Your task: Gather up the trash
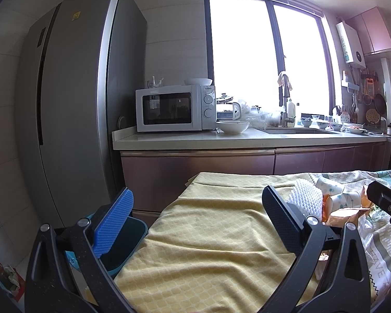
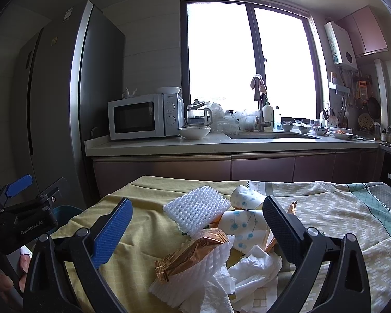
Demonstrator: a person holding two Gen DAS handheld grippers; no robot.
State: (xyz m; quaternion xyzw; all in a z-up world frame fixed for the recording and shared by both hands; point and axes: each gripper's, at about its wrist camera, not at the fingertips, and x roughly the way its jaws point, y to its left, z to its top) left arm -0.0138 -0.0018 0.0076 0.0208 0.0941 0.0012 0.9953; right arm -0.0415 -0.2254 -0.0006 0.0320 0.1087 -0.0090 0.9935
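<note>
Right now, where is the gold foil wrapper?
In the right wrist view the gold foil wrapper lies in the trash pile on the table, between the open right claw fingers, below the white foam net.

"Galanz" – microwave point(image 2: 146, 116), "GenRobot.AI" – left hand-held gripper point(image 2: 26, 208)

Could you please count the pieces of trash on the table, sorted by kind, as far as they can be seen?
White foam fruit nets: 2
Printed paper cups: 2
Gold foil wrappers: 1 clear one; an orange scrap behind the right tool may be another
Crumpled white tissue: 1 heap
Total: 6 sure pieces. Both tools are open and hold nothing.
</note>
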